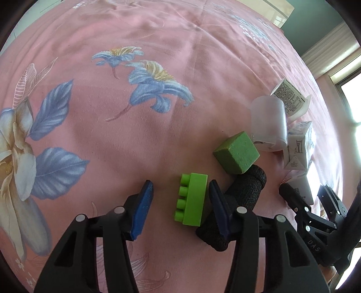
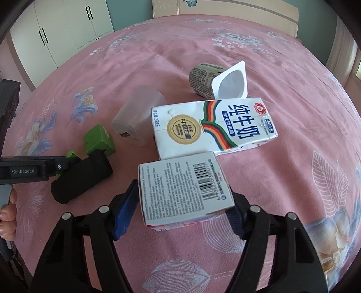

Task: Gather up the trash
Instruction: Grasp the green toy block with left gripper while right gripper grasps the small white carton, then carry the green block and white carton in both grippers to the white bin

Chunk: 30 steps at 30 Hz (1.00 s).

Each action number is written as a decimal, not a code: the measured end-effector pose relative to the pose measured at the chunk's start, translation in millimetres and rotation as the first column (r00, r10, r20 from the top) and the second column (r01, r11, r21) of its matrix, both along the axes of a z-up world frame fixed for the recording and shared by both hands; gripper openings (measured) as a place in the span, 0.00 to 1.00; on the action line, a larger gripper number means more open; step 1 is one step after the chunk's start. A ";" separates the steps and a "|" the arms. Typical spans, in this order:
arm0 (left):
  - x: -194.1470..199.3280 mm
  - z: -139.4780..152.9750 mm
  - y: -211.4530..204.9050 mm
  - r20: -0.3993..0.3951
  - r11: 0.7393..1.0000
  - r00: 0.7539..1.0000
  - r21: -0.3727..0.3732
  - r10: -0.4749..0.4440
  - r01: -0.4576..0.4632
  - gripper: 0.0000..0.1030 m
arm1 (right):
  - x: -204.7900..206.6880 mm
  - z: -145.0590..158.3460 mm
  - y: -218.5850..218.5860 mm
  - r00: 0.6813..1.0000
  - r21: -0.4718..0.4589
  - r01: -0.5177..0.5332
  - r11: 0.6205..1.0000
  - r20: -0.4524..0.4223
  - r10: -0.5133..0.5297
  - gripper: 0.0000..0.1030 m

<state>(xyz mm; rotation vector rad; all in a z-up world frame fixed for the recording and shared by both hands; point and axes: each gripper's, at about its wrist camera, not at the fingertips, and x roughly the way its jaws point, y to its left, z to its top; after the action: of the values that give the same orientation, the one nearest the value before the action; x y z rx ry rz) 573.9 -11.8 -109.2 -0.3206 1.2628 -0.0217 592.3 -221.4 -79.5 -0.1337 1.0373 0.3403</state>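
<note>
My left gripper [image 1: 180,198] is open around a lime green toy brick [image 1: 191,199] lying on the pink bedspread [image 1: 135,135]; its right pad is close to the brick, the left pad apart. A black foam cylinder [image 1: 241,198] and a green foam cube [image 1: 237,153] lie just right of it. My right gripper [image 2: 182,202] is open with a small white barcode carton [image 2: 182,189] between its pads. Beyond it lie a milk carton [image 2: 212,126], a translucent plastic cup [image 2: 140,112] and a yogurt cup [image 2: 216,81].
The flowered pink bedspread [image 2: 293,157] fills both views. A headboard [image 2: 225,11] stands at the far end and white wardrobes [image 2: 56,29] at the back left. The left gripper's body [image 2: 27,171] shows at the left of the right wrist view.
</note>
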 end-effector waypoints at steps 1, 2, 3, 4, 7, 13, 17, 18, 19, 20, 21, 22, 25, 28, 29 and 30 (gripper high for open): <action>0.0 1.1 -6.4 0.008 0.999 1.000 0.047 -0.025 0.024 0.52 | 2.0 -0.1 2.4 1.000 -0.008 0.000 1.000 -0.001 0.000 0.68; 1.9 0.3 -14.4 0.010 0.994 0.999 0.093 -0.050 0.048 0.52 | 4.2 -0.2 5.3 1.000 -0.018 0.000 1.000 -0.003 0.000 0.68; 2.9 -0.1 -21.0 0.014 0.989 0.998 0.133 -0.067 0.065 0.52 | 5.7 -0.6 8.2 1.000 -0.023 -0.001 1.000 -0.003 0.001 0.68; 4.1 -0.6 -26.9 0.020 0.983 0.996 0.166 -0.083 0.079 0.51 | 7.0 -1.2 10.9 1.000 -0.023 -0.002 1.000 -0.004 0.002 0.68; 5.7 0.7 -38.5 0.036 0.974 0.991 0.192 -0.131 0.122 0.28 | 7.2 -6.3 15.4 1.000 -0.032 -0.006 0.999 -0.015 0.005 0.57; -3.4 9.6 -47.1 0.047 0.952 0.975 0.231 -0.215 0.199 0.22 | -10.6 2.5 7.4 1.000 -0.046 -0.011 0.999 0.020 0.012 0.56; -27.9 24.2 -50.9 0.077 0.925 0.956 0.287 -0.282 0.250 0.22 | -36.5 26.6 -1.2 0.998 -0.051 -0.010 0.999 0.068 0.013 0.56; -36.6 29.8 -52.0 0.086 0.915 0.948 0.301 -0.306 0.268 0.22 | -44.1 34.1 -2.7 0.997 -0.059 -0.007 0.998 0.082 0.012 0.56; -45.3 36.2 -53.3 0.094 0.904 0.941 0.323 -0.325 0.280 0.22 | -51.9 42.2 -4.0 0.995 -0.070 -0.004 0.998 0.096 0.011 0.56; -52.4 43.1 -55.0 0.105 0.896 0.935 0.340 -0.339 0.287 0.22 | -59.7 50.7 -5.1 0.994 -0.078 -0.003 0.997 0.110 0.012 0.56; -60.6 51.2 -55.3 0.117 0.890 0.929 0.348 -0.352 0.293 0.22 | -68.6 59.8 -5.6 0.992 -0.086 0.001 0.996 0.125 0.010 0.56; -68.6 59.8 -55.1 0.127 0.887 0.924 0.354 -0.360 0.297 0.22 | -77.3 69.1 -6.5 0.990 -0.091 0.006 0.996 0.138 0.007 0.56; -92.3 89.2 -53.8 0.170 0.884 0.913 0.366 -0.372 0.292 0.22 | -102.8 96.7 -9.9 0.987 -0.087 0.020 0.996 0.162 -0.006 0.56; -119.1 122.2 -51.3 0.222 0.882 0.898 0.380 -0.380 0.279 0.22 | -131.3 124.5 -10.9 0.980 -0.096 0.031 0.995 0.197 -0.012 0.56; -129.9 133.8 -52.1 0.237 0.881 0.893 0.383 -0.383 0.277 0.22 | -141.2 133.6 -10.5 0.978 -0.099 0.033 0.994 0.209 -0.012 0.56; -138.8 144.2 -52.0 0.250 0.880 0.887 0.387 -0.389 0.276 0.22 | -151.5 142.5 -9.9 0.975 -0.103 0.035 0.994 0.221 -0.011 0.56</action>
<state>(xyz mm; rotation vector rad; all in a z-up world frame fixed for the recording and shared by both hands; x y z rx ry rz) 435.1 -63.8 35.0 0.2061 0.9592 -0.1468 440.8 -231.3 63.0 -0.2492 0.8359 0.2430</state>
